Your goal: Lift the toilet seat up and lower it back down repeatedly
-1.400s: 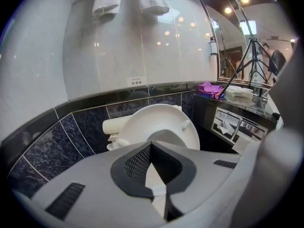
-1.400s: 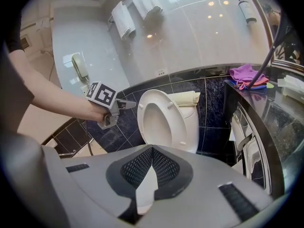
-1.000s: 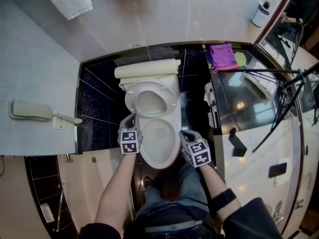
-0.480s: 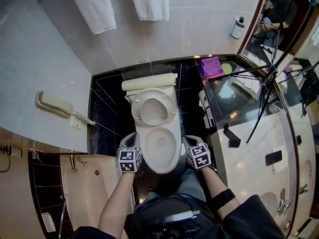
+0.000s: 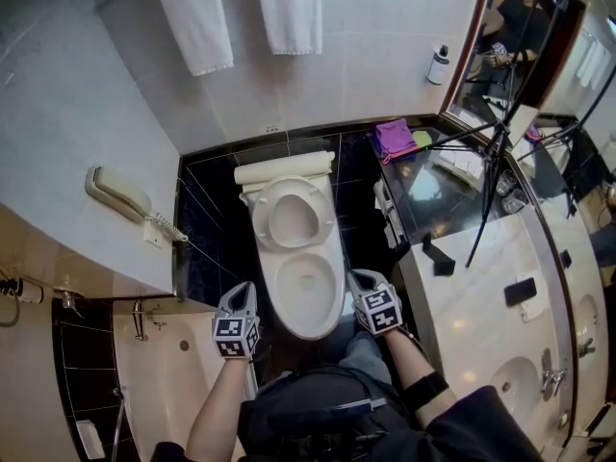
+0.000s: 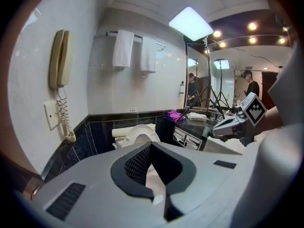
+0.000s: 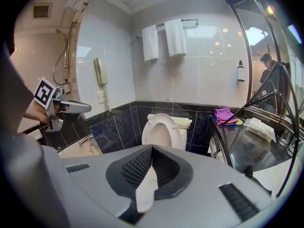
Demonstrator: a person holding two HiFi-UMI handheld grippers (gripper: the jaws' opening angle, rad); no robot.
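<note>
The white toilet seat [image 5: 292, 216] stands raised against the tank, with the open bowl [image 5: 306, 282] in front of it. My left gripper [image 5: 244, 293] hovers off the bowl's front left, jaws shut and empty. My right gripper [image 5: 358, 279] is off the bowl's front right, also shut on nothing. Neither touches the toilet. In the left gripper view the gripper [image 6: 151, 148] points at the raised seat [image 6: 137, 136], and the right gripper [image 6: 232, 125] shows at the right. The right gripper view has its gripper [image 7: 152, 149] facing the seat [image 7: 163, 126], with the left gripper [image 7: 71, 107] at the left.
A wall phone [image 5: 120, 195] hangs to the left and two white towels [image 5: 289, 8] above the toilet. A black counter [image 5: 433, 195] at the right carries a purple cloth [image 5: 395, 138] and a tripod [image 5: 486, 162]. A bathtub [image 5: 183, 354] lies at the lower left.
Both grippers have drawn back from the bowl's sides toward the person and risen. The head view has pulled away, showing more wall. The seat stays raised.
</note>
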